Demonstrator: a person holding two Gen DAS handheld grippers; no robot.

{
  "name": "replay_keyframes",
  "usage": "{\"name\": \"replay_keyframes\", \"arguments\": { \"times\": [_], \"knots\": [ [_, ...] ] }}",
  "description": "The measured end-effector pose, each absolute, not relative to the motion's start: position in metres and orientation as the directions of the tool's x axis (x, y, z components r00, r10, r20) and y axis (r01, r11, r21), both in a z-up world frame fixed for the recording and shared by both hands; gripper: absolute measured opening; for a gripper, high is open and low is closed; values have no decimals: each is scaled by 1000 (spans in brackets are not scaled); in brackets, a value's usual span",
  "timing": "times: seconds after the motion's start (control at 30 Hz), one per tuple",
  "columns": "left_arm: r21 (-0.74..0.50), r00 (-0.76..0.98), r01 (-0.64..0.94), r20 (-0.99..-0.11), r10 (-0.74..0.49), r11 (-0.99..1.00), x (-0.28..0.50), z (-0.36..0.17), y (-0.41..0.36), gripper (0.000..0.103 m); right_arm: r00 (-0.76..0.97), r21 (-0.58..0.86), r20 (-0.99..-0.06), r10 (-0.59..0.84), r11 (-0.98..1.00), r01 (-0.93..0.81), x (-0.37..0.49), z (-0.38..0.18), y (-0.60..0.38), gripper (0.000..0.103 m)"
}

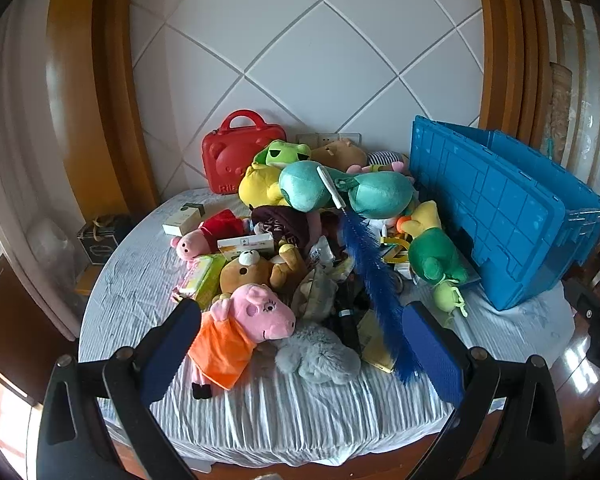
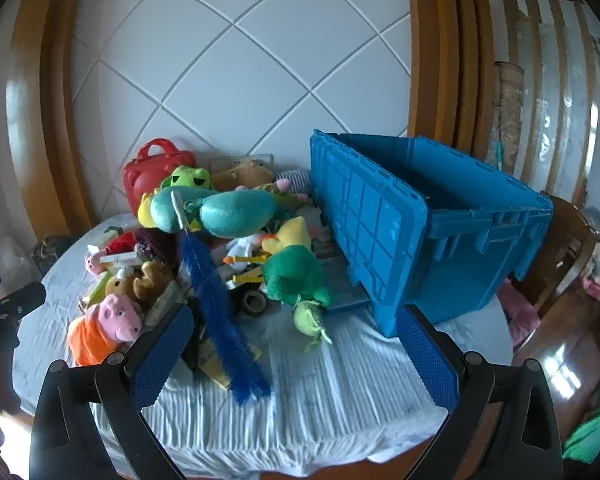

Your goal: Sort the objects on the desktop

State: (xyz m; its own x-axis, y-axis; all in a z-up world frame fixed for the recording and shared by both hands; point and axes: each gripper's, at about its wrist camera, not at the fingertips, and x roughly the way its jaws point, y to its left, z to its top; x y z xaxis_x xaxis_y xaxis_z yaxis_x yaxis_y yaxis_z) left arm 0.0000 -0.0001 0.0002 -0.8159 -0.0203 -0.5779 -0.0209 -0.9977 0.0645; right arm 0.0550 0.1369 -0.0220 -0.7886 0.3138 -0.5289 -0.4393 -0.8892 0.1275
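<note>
Left gripper (image 1: 300,354) and right gripper (image 2: 294,354), both held wide apart and empty, are aimed at the toy heap (image 1: 300,240) just ahead, where the blue duster (image 1: 374,280), if snagged, is judged likely to drag neighbouring plush off the table (image 1: 260,412).

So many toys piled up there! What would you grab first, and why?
Probably the pink pig plush: it lies at the near edge of the pile, unburied, just ahead of the open left hand-held gripper. Ease forward and close on it, then carry it to the blue crate.
</note>
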Motion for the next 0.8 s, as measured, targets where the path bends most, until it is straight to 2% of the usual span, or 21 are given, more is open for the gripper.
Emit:
{"name": "replay_keyframes", "arguments": {
  "times": [0.33, 0.8],
  "knots": [
    [58, -799, -30, -602, -10, -998, 0, 2, -2, 102, -785, 113, -523, 331, -886, -449, 58, -18, 134, 103],
    [37, -808, -28, -589, 0, -999, 3, -2, -7, 102, -780, 108, -523, 344, -881, -461, 61, -17, 135, 103]
  ]
}}
